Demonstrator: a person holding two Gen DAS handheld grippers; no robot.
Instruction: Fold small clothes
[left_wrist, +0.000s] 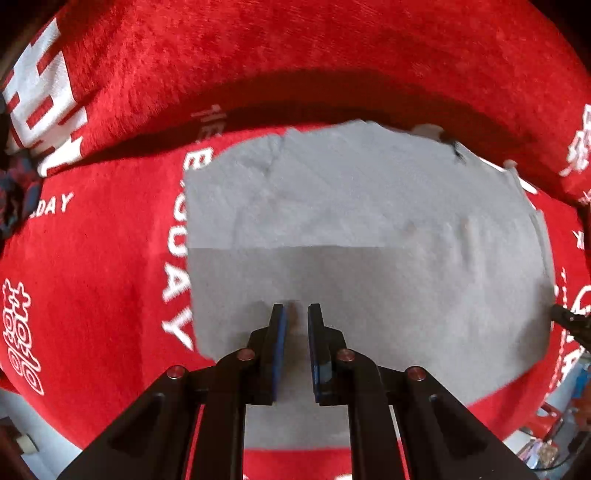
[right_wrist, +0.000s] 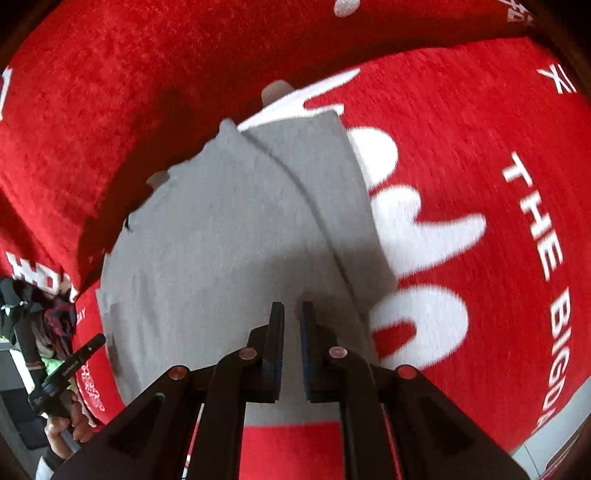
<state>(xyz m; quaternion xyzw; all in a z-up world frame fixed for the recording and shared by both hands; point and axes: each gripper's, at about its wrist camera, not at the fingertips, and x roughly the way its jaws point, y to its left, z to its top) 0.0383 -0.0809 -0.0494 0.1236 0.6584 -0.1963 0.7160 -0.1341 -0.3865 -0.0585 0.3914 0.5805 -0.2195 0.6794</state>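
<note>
The left gripper (left_wrist: 295, 308), a black two-finger claw with blue pads on the inner faces, points down over a small grey garment of soft knit cloth (left_wrist: 362, 229) that lies spread on a red plush cover printed with white letters and symbols (left_wrist: 103, 266). Its jaws stand almost together, with only a narrow slot between the pads, and through that slot the grey cloth shows lying flat below; no fold of fabric is caught between them, so this claw is closed on nothing. Whether its tips actually rest on the cloth cannot be told from this view. The right gripper (right_wrist: 293, 306), of the same black build with blue pads, points steeply down over the near part of the same grey garment (right_wrist: 221, 229), close to its right-hand edge where the red cover (right_wrist: 461, 147) with large white shapes begins. Its jaws too are nearly together, leaving a slim gap with nothing pinched in it, and contact with the fabric is again unclear. In the right wrist view a curved seam or folded edge runs down the garment toward the claw. At the lower left of that view a hand (right_wrist: 70, 424) grips the dark handle of the other gripper, beside the garment's far edge.
</note>
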